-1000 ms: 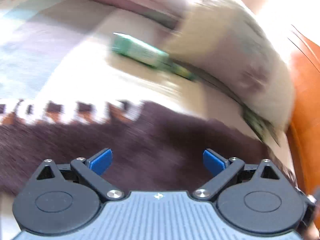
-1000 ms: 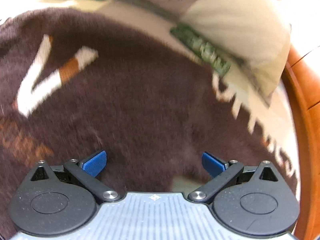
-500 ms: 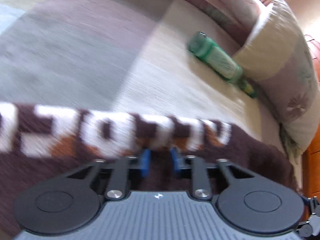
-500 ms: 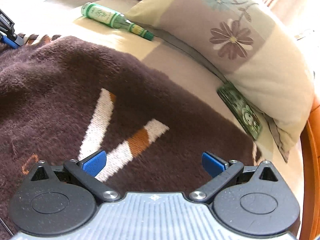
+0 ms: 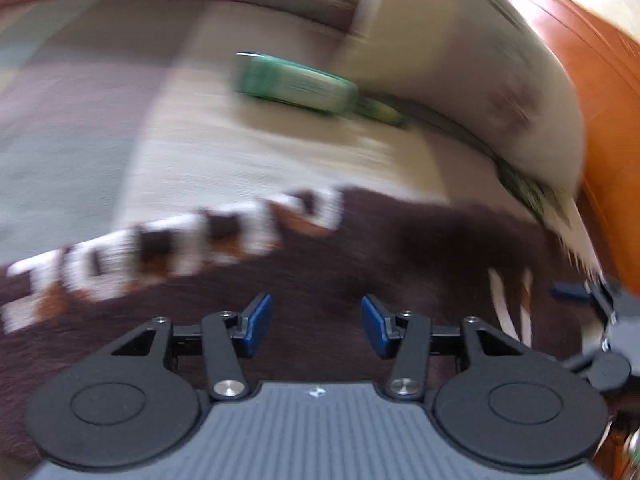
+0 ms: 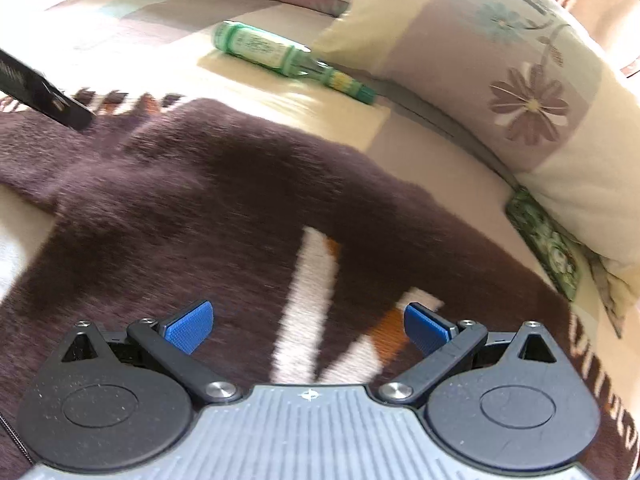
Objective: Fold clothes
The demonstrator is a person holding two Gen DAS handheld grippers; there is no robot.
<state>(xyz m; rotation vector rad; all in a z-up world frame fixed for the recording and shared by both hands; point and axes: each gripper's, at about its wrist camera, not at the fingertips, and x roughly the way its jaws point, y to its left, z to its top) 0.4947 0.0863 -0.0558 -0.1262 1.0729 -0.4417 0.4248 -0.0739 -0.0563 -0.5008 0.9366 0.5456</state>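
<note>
Jaws opening, green bottle (image 6: 276, 51) lying capped

The sweater (image 6: 224, 208) is dark brown fuzzy knit, matt, with white and orange woven-in marks. The bed cover (image 6: 280, 92) is a flat, ribbed cloth in pale blocks. The pillow (image 6: 520, 92) is smooth printed cotton. The bottle (image 6: 264, 50) is glossy green glass with a paper label. The headboard (image 5: 600, 92) looks like polished orange wood.
</note>
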